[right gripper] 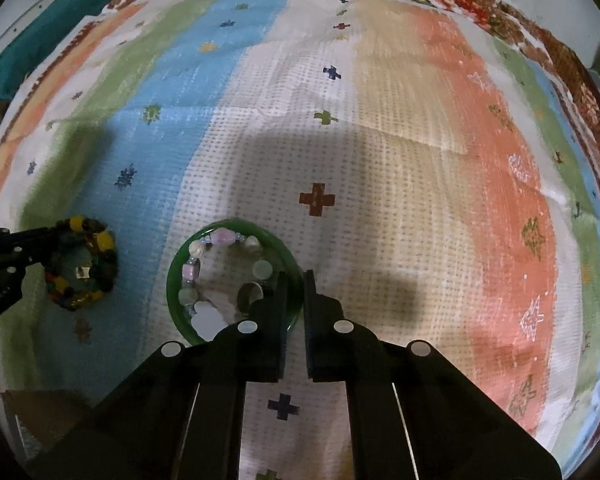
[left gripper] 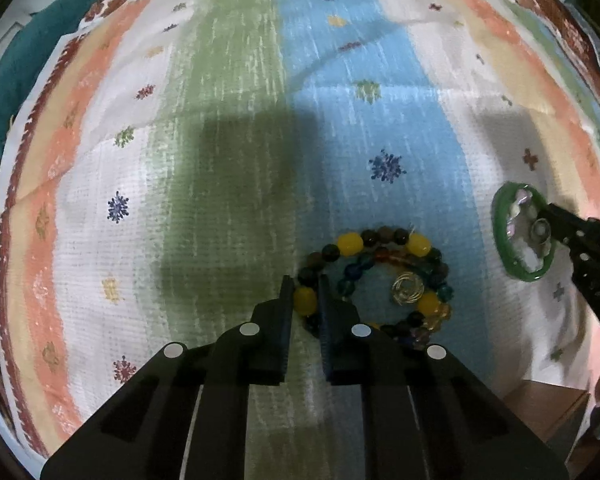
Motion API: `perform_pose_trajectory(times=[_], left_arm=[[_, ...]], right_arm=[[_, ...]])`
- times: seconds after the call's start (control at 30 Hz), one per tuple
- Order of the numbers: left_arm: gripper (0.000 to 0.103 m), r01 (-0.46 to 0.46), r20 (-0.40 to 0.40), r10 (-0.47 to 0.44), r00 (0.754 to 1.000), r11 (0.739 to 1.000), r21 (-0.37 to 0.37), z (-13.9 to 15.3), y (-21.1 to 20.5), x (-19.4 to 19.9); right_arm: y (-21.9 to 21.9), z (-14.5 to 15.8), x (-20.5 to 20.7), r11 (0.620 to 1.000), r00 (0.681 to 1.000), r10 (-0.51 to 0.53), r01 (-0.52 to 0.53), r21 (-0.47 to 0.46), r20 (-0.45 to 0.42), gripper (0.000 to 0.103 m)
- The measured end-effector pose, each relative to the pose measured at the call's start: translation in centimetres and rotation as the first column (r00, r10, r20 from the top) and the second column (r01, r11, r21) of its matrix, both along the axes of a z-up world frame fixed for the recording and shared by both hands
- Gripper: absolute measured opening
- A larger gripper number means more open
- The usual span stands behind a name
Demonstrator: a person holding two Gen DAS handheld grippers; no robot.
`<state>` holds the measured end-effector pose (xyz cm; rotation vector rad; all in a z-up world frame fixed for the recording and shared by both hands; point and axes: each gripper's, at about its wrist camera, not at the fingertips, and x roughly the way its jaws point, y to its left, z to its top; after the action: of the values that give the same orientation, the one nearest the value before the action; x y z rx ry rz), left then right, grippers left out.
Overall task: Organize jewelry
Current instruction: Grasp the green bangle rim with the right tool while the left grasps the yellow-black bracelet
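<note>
At the lower centre of the left wrist view, the left gripper (left gripper: 304, 284) is clamped on a yellow bead of the multicoloured bead bracelet (left gripper: 376, 284), whose coil lies just right of the fingers on the striped cloth (left gripper: 228, 128). In the right wrist view's lower centre, the right gripper (right gripper: 296, 280) is clamped on the near right rim of the green bangle (right gripper: 176, 276). Inside the bangle lie a pale bead bracelet (right gripper: 220, 240) and a metal ring (right gripper: 250, 294).

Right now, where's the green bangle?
The green bangle lies on the striped cloth, with the right fingers straddling its near-right rim. A pale bead bracelet lies inside it; the multicolored bead bracelets sit to its left.
</note>
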<state>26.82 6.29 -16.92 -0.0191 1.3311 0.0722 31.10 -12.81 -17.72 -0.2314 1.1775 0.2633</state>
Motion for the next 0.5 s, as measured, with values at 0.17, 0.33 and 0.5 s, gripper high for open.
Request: perform_pose_trajectory(times=[0.17,0.33,0.5], left_arm=[[0.011,0.014,0.041,-0.013,0.999,1.0,-0.026,2.0,-1.1,0.0],[0.011,0.038,0.079,-0.034,0.996,0.998,-0.049,4.0,-1.9,-0.7],[0.011,0.052,0.12,-0.042,0.992,0.995,-0.081,5.8,-1.7,-0.9]], right_arm=[[-0.1,1.0,-0.3,0.999,1.0,0.0,0.0,0.032,0.01,0.008],[0.0,2.1,-0.8,0.998,1.0,0.007,-0.008,0.055,0.024,0.008],[0.1,3.2,-1.4,0.996,0.999,0.013,-0.016,0.086,0.035,0.008]])
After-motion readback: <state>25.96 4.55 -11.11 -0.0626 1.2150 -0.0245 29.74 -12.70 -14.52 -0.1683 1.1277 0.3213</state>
